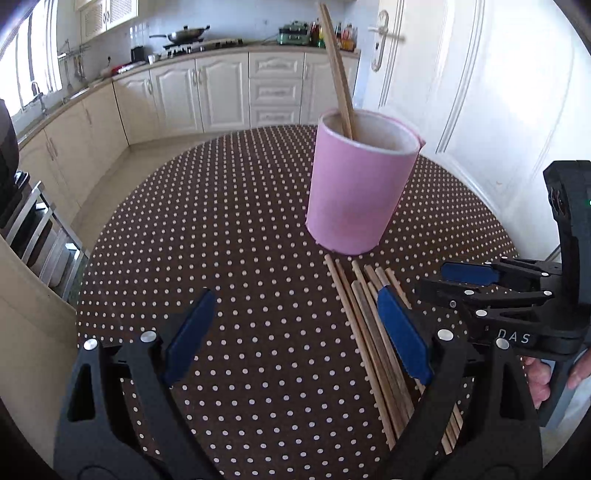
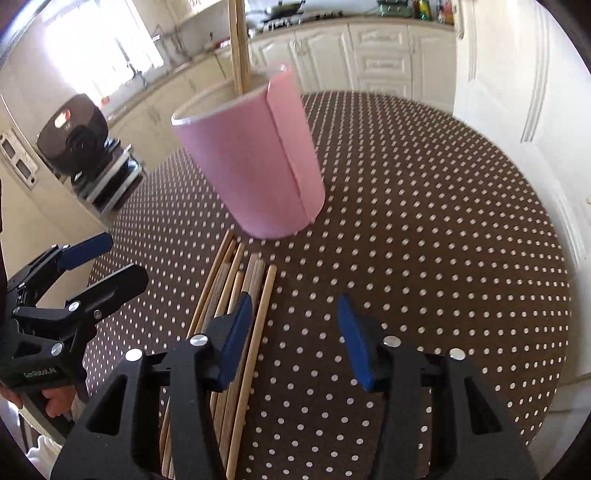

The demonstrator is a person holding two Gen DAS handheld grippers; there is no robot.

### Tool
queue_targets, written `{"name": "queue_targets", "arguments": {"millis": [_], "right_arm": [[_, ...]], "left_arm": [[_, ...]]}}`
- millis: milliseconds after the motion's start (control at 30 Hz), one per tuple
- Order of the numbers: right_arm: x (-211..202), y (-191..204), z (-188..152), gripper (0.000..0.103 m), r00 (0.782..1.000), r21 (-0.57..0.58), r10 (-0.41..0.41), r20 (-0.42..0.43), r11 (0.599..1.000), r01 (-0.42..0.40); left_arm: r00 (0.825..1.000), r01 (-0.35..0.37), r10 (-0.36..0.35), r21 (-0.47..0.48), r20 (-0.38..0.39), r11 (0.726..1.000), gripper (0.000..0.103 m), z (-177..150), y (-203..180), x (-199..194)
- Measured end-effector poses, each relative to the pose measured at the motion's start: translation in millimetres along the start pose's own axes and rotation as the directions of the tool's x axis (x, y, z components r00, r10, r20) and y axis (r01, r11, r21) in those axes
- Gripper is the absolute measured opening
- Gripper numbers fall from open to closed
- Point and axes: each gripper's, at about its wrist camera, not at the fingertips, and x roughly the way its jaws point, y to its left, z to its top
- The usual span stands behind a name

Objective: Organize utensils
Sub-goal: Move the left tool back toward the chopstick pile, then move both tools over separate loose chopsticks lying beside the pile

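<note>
A pink cup (image 1: 354, 199) (image 2: 258, 166) stands upright on the round brown dotted table (image 1: 221, 221) (image 2: 424, 221), with two wooden chopsticks (image 1: 338, 74) (image 2: 238, 44) leaning inside it. Several loose chopsticks (image 1: 369, 332) (image 2: 229, 280) lie bundled on the cloth just in front of the cup. My left gripper (image 1: 295, 295) (image 2: 118, 258) hangs wide open over bare cloth, its right finger above the bundle. My right gripper (image 2: 293, 306) (image 1: 432, 280) is open at a narrower gap; its left pad sits over the bundle's right edge and nothing is pinched.
Cream kitchen cabinets (image 1: 221, 88) and a counter with a wok (image 1: 186, 35) run behind the table. A white door (image 1: 461, 74) stands to the right. A black appliance (image 2: 74, 129) and a metal rack (image 1: 44, 236) sit off the table's left edge.
</note>
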Motion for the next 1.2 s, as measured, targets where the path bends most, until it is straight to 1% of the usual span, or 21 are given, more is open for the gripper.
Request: {"name": "queue_targets", "arguments": {"millis": [133, 233, 300, 400, 467, 600, 700, 767, 867, 1067, 1200], "right_arm": [[6, 7, 3, 0.031, 0.998, -0.028, -0.008, -0.061, 1.000, 0.006], [8, 11, 5, 0.030, 0.996, -0.041, -0.003, -0.094, 0.999, -0.001], [11, 15, 7, 0.026, 0.994, -0.051, -0.007, -0.114, 0.999, 0.002], [14, 22, 9, 0.025, 0.990, -0.068, -0.013, -0.139, 0.998, 0.004], [16, 27, 10, 0.023, 0.988, -0.089, -0.035, -0.148, 0.996, 0.022], [22, 43, 13, 0.023, 0.983, -0.149, -0.100, -0.152, 0.986, 0.078], [25, 47, 14, 0.021, 0.981, -0.159, -0.113, -0.156, 0.983, 0.088], [26, 53, 12, 0.015, 0.980, -0.173, -0.125, -0.155, 0.980, 0.098], [30, 51, 7, 0.014, 0.976, -0.161, -0.107, -0.189, 0.984, 0.076], [28, 54, 4, 0.012, 0.976, -0.201, -0.131, -0.174, 0.975, 0.095], [23, 49, -2, 0.012, 0.977, -0.214, -0.121, -0.176, 0.973, 0.082]], "left_arm": [[0.997, 0.018, -0.020, -0.024, -0.077, 1.000, 0.087, 2, 5, 9], [0.993, 0.026, -0.030, -0.037, -0.110, 0.999, 0.087, 2, 9, 11], [0.990, 0.033, -0.038, -0.042, -0.135, 0.999, 0.087, 1, 10, 11], [0.987, 0.031, -0.038, -0.046, -0.159, 0.998, 0.087, 1, 12, 12], [0.982, 0.033, -0.043, -0.054, -0.182, 0.998, 0.087, 1, 13, 15], [0.980, 0.010, -0.019, -0.046, -0.200, 0.999, 0.087, 0, 13, 16], [0.976, 0.017, -0.028, -0.053, -0.216, 0.998, 0.087, -1, 13, 19], [0.975, 0.019, -0.032, -0.057, -0.222, 0.998, 0.087, -3, 13, 21], [0.973, 0.013, -0.027, -0.064, -0.230, 0.998, 0.087, -5, 11, 26], [0.969, 0.014, -0.029, -0.064, -0.245, 0.998, 0.087, -8, 9, 32], [0.966, 0.018, -0.035, -0.068, -0.255, 0.997, 0.087, -6, 3, 38]]}}
